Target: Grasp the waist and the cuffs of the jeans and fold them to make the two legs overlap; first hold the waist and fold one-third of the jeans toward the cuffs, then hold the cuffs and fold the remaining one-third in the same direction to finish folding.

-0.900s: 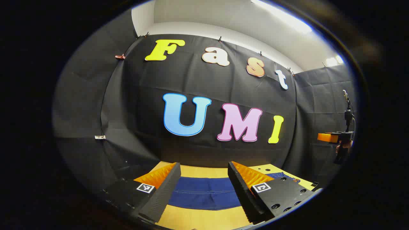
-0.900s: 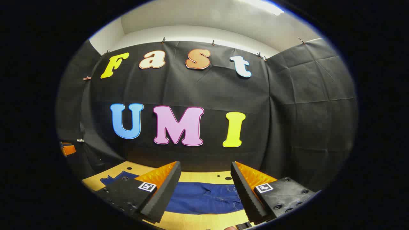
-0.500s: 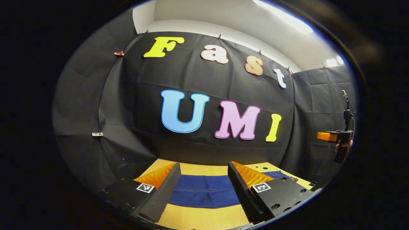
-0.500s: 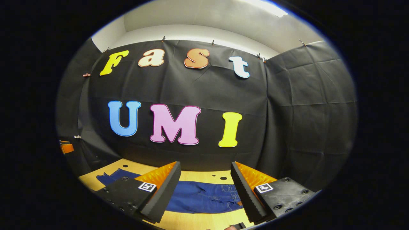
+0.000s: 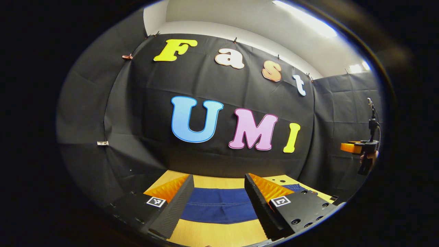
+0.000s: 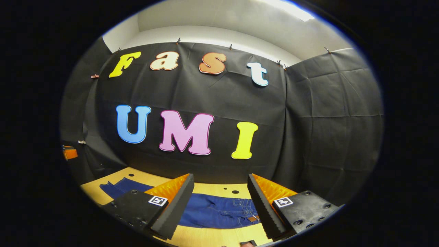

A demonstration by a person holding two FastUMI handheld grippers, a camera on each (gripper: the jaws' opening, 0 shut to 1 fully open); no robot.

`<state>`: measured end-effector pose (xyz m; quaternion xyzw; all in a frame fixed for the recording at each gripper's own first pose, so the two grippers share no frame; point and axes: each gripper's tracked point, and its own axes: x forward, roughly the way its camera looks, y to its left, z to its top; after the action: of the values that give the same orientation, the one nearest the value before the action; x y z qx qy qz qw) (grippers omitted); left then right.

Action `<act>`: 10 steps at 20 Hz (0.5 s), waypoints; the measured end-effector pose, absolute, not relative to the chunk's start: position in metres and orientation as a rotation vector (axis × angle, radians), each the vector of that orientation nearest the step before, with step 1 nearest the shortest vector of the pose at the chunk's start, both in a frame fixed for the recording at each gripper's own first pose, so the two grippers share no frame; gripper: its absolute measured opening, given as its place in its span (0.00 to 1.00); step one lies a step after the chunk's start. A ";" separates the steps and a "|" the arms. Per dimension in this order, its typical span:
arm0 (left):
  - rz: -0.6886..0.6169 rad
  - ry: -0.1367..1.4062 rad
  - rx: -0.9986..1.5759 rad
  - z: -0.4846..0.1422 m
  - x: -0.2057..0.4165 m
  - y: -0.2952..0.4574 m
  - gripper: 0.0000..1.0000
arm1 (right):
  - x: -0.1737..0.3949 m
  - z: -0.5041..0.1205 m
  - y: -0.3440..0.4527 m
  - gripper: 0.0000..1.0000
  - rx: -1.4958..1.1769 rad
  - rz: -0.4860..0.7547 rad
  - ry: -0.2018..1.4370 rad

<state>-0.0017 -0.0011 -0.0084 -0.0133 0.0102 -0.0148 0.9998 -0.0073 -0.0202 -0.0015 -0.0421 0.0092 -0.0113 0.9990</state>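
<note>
Dark blue jeans lie flat on the wooden table, spread from left to right. In the left gripper view the leg part fills the gap between the fingers of my left gripper, which hangs open above the table. In the right gripper view the waist end of the jeans, with pocket stitching and a brown patch, lies below my right gripper, also open and empty. The legs run off to the left there. The right gripper, held by a hand, shows at the far right of the left gripper view.
The black cloth wall closes the booth behind and at both sides of the table. Small round holes mark the tabletop behind the jeans. The table's near strip is bare wood. The other gripper appears at the far left of the right gripper view.
Both views have tilted down slightly, so more of the table and jeans shows. The right gripper view now takes in more of the legs at the left. Both grippers stay open.
</note>
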 end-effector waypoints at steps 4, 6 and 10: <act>-0.001 0.041 -0.066 -0.021 -0.005 0.016 0.95 | -0.003 0.000 -0.028 0.94 -0.063 -0.019 0.018; -0.048 0.059 -0.027 -0.032 -0.002 0.020 0.95 | 0.002 -0.011 -0.034 0.96 -0.113 -0.003 0.041; -0.162 0.189 0.140 -0.093 0.019 0.038 0.95 | 0.018 -0.063 -0.026 0.95 -0.188 0.072 0.157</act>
<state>0.0192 0.0384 -0.0926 0.0699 0.0942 -0.0808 0.9898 0.0185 -0.0264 -0.0629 -0.0939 0.0781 0.0359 0.9919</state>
